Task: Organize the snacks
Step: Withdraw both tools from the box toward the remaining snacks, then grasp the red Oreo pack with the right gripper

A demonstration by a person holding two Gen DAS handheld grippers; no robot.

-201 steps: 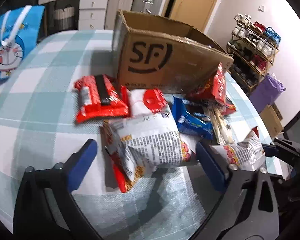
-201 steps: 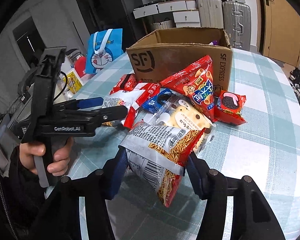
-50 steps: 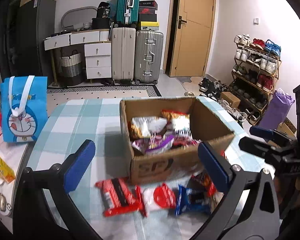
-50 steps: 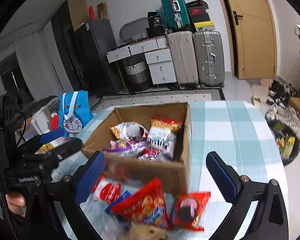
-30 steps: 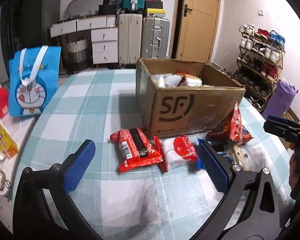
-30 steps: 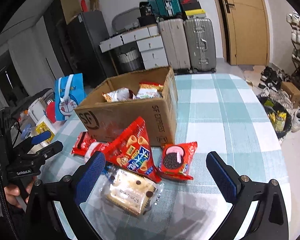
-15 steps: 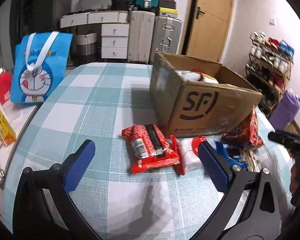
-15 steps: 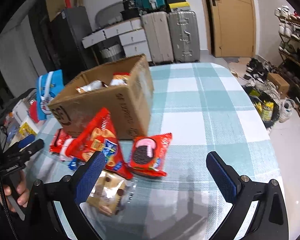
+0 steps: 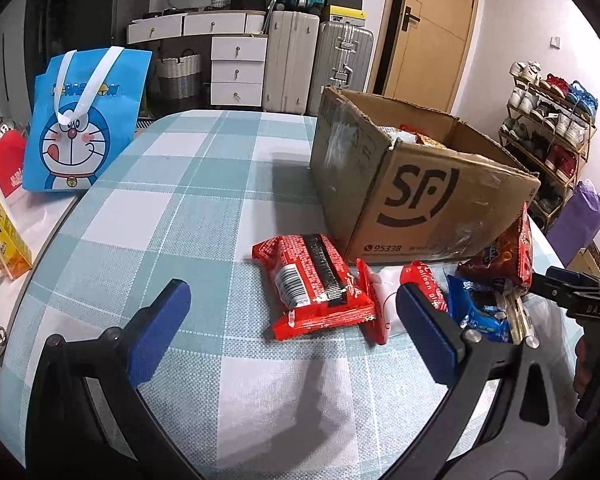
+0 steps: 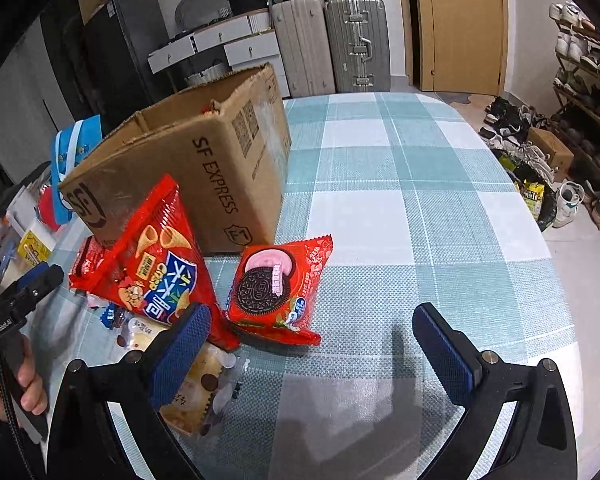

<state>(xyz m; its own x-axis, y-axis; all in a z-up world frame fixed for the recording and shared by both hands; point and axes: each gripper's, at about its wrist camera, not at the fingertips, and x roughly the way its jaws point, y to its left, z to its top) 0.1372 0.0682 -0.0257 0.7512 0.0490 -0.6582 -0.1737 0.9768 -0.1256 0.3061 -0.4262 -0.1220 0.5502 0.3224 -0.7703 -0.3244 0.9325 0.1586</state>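
A brown SF cardboard box (image 9: 420, 184) stands on the checked table, snacks inside; it also shows in the right wrist view (image 10: 204, 168). In front of it lie a red and black snack pack (image 9: 312, 284), a white and red pack (image 9: 388, 300), a blue cookie pack (image 9: 480, 312) and a red cone-snack bag (image 10: 156, 264). A red Oreo pack (image 10: 276, 284) and a clear cracker bag (image 10: 200, 388) lie near my right gripper (image 10: 312, 344). My left gripper (image 9: 288, 324) is open and empty, just short of the red and black pack. My right gripper is open and empty, the Oreo pack just ahead.
A blue Doraemon bag (image 9: 84, 120) stands at the table's left edge, with a yellow carton (image 9: 4, 236) beside it. The table (image 10: 420, 200) has a rounded edge on the right. Suitcases, drawers and a shoe rack stand beyond the table.
Both grippers have dropped the snack bags they held into the box, then come down from above the box to table height in front of the loose snacks. Both stayed open.
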